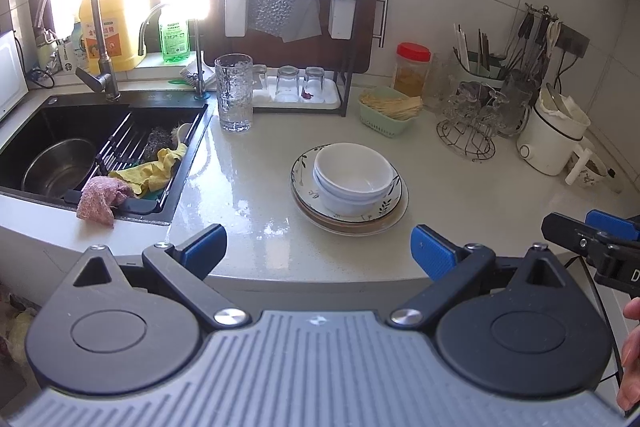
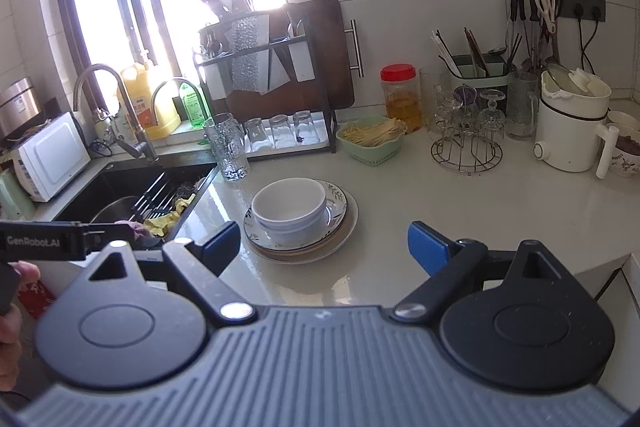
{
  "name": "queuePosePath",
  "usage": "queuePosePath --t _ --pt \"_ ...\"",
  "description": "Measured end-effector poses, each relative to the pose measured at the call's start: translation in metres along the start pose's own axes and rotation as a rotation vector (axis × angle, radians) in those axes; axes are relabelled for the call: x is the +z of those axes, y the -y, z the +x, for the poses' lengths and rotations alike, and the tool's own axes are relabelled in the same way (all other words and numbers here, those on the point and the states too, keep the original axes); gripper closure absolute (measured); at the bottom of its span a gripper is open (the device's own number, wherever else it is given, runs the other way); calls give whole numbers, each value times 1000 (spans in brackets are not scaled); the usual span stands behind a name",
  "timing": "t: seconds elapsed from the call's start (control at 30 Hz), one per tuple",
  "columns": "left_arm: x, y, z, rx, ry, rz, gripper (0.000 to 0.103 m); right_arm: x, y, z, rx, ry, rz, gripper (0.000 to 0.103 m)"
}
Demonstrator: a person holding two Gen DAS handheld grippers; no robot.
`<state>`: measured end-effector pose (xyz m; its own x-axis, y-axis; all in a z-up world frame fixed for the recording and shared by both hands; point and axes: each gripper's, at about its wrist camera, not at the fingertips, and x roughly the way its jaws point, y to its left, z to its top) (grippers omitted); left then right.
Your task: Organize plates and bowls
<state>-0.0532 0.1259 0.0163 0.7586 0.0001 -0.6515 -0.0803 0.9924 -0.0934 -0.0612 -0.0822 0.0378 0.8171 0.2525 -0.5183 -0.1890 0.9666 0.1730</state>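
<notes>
Hovering short of the counter's front edge, we are keeping both tools back from the crockery. Our left gripper (image 1: 318,247) is standing with its blue pads spread wide and nothing between them, and our right gripper (image 2: 324,247) is doing the same, wide apart and empty. The white bowls (image 1: 352,177), nested one inside another, are sitting on the stacked plates (image 1: 384,217), the top one leaf-patterned, all in one pile in the middle of the pale countertop (image 1: 248,183), near the sink (image 1: 60,123) but apart from it. We are judging that the pile is gathered centrally so either tool can reach it, and that the wide jaws are being readied to span a bowl rim. As for writing, we are reading "GenRobot.AI" on the side of the left tool in the right wrist view. The yellow jug (image 1: 108,31) and green bottle (image 1: 174,35) by the window carry labels too small for us to read.
</notes>
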Motion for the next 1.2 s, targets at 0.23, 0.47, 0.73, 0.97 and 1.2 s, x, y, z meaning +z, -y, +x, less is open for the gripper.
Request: queuePosePath --t 0.23,0.47,0.73,0.97,1.2 --pt "6 3 2 -29 -8 8 3 1 5 1 3 -2 18 11" --pt "10 5 6 -29 -25 10 3 4 9 3 3 -3 9 11" --pt "13 10 7 -31 -18 10 3 9 14 10 8 -1 2 11" --pt "12 4 6 -26 -10 -11 3 11 12 15 4 14 -2 11" --pt "11 4 7 -27 -5 -2 4 12 10 14 7 11 -18 11"
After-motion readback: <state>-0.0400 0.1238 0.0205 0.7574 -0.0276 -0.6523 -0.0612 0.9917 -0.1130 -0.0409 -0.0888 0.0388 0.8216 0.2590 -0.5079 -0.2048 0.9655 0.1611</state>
